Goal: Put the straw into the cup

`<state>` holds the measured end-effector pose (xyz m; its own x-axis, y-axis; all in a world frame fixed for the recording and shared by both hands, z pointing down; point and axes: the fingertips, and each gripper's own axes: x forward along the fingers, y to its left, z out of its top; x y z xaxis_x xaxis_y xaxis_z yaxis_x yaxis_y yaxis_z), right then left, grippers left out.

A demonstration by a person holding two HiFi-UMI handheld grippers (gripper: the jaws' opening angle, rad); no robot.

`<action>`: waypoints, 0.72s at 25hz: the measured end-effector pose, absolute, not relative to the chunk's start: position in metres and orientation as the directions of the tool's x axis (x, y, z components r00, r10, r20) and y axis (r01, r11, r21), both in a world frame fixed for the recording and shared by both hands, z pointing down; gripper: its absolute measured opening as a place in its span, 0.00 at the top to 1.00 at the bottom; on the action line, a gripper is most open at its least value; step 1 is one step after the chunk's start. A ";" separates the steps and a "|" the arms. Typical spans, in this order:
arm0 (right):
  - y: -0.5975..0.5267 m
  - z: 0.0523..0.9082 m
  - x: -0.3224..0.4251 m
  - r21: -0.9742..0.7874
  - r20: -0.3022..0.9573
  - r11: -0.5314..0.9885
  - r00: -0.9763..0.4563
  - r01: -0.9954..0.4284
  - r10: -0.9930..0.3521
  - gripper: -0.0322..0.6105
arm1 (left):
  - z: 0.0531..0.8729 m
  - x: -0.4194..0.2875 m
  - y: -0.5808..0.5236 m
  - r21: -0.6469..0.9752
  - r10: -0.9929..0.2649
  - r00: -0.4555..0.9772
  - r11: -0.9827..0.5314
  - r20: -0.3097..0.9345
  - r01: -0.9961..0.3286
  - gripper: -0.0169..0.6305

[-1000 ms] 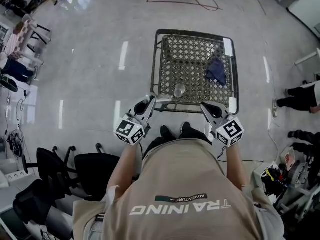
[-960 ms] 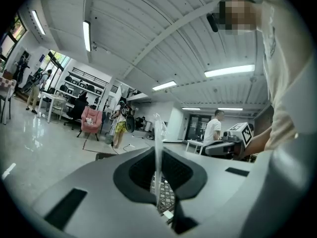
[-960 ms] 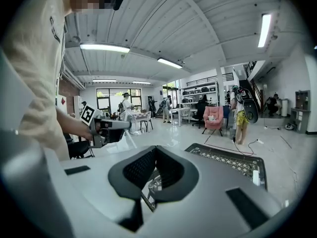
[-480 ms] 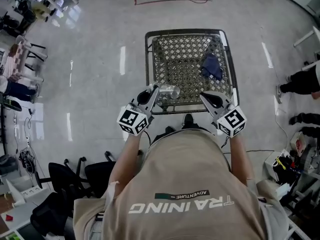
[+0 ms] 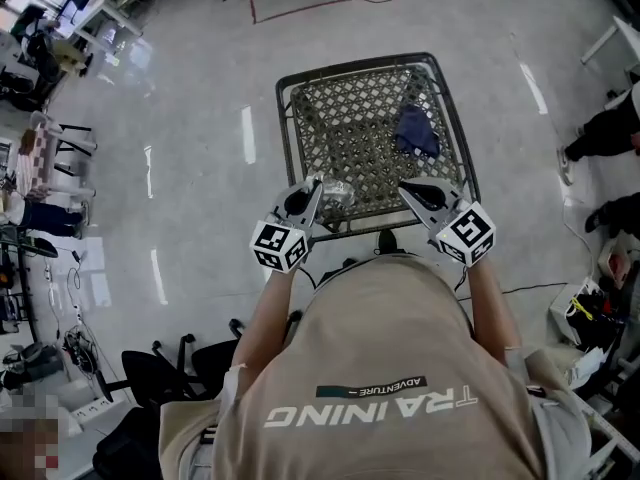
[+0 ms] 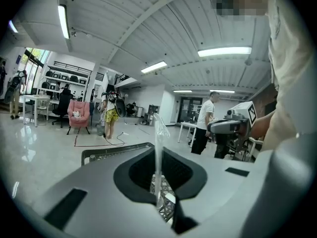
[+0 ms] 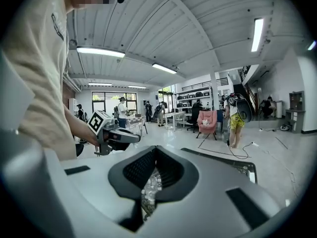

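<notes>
At the near left corner of the wire cart [image 5: 355, 62], my left gripper [image 5: 315, 186] has its fingers clamped on the thin clear straw [image 6: 157, 152]. The straw stands upright between them, and its crinkled top pokes above the tips. Just beside those tips, inside the cart along its near edge, sits the clear cup [image 5: 337, 191]. The straw is not in it yet, and from above I cannot tell whether its lower end is over the mouth. Further right, my right gripper [image 5: 405, 187] hovers over the same near edge, fingers together and, as far as I can make out, empty. A blue cloth [image 5: 415, 131] lies toward the cart's far right corner. I judge the straw in hand and close to the cup; lining it up, lowering it in and letting go remain.
</notes>
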<state>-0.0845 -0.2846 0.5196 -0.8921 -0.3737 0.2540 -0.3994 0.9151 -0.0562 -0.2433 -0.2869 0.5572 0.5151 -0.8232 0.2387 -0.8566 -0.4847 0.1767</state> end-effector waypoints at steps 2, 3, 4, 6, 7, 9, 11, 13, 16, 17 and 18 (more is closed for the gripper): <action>-0.287 0.523 -0.081 -0.067 0.256 0.913 -0.891 -0.402 -0.374 0.92 | 0.567 -0.242 -0.289 0.180 -0.815 0.517 -0.485 0.263 -0.856 0.92; -0.288 0.525 -0.079 -0.072 0.256 0.912 -0.892 -0.403 -0.374 0.92 | 0.572 -0.242 -0.290 0.180 -0.810 0.517 -0.485 0.275 -0.856 0.92; -0.289 0.526 -0.077 -0.078 0.256 0.912 -0.892 -0.404 -0.373 0.92 | 0.577 -0.241 -0.291 0.181 -0.807 0.517 -0.484 0.287 -0.856 0.92; -0.292 0.530 -0.073 -0.081 0.260 0.912 -0.892 -0.403 -0.371 0.92 | 0.586 -0.237 -0.294 0.183 -0.803 0.514 -0.480 0.302 -0.858 0.92; -0.293 0.531 -0.071 -0.078 0.263 0.912 -0.891 -0.403 -0.371 0.92 | 0.590 -0.235 -0.295 0.184 -0.802 0.513 -0.478 0.307 -0.859 0.92; -0.295 0.530 -0.068 -0.068 0.265 0.912 -0.888 -0.406 -0.375 0.92 | 0.596 -0.232 -0.296 0.180 -0.798 0.513 -0.480 0.316 -0.859 0.92; -0.296 0.528 -0.065 -0.069 0.257 0.907 -0.885 -0.416 -0.387 0.92 | 0.602 -0.228 -0.295 0.173 -0.790 0.519 -0.490 0.326 -0.854 0.92; -0.296 0.528 -0.062 -0.080 0.249 0.900 -0.883 -0.428 -0.398 0.92 | 0.609 -0.226 -0.295 0.166 -0.782 0.523 -0.497 0.339 -0.852 0.92; -0.298 0.529 -0.058 -0.084 0.247 0.895 -0.879 -0.438 -0.407 0.92 | 0.624 -0.222 -0.298 0.146 -0.769 0.520 -0.505 0.372 -0.851 0.92; -0.298 0.529 -0.057 -0.084 0.245 0.894 -0.879 -0.441 -0.410 0.92 | 0.629 -0.221 -0.299 0.143 -0.765 0.518 -0.505 0.382 -0.851 0.92; -0.299 0.530 -0.055 -0.085 0.245 0.893 -0.878 -0.443 -0.412 0.92 | 0.634 -0.220 -0.299 0.143 -0.761 0.517 -0.505 0.391 -0.851 0.92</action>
